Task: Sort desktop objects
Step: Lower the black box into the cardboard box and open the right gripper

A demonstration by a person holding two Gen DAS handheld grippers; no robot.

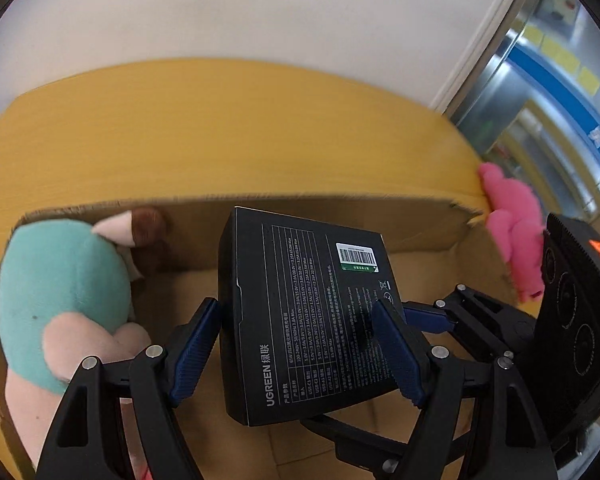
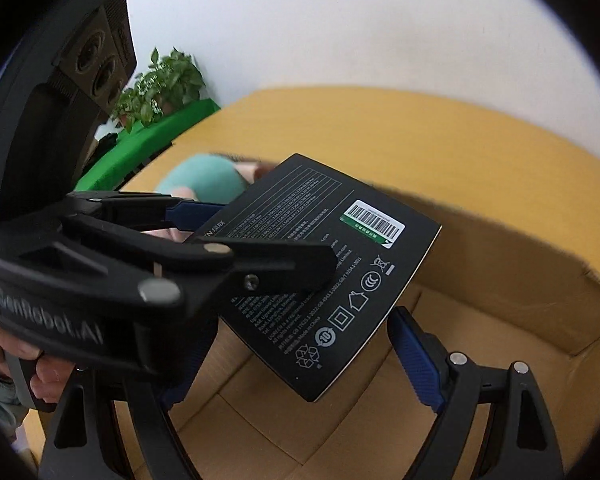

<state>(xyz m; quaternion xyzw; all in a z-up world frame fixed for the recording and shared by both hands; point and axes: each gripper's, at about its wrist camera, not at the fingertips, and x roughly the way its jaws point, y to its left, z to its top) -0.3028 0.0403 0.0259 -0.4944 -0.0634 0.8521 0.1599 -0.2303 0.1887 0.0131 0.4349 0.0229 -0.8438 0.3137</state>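
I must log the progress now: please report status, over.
Left gripper shut on black box, above open carton. Right gripper around the box's corner, grip unclear. Teal plush inside carton, beside drop spot.

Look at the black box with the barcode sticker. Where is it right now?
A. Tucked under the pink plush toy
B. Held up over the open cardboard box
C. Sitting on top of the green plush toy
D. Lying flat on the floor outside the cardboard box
B: the black box is gripped between the blue fingers of the left gripper, tilted in the air above the cardboard box, whose bare bottom shows beneath it.
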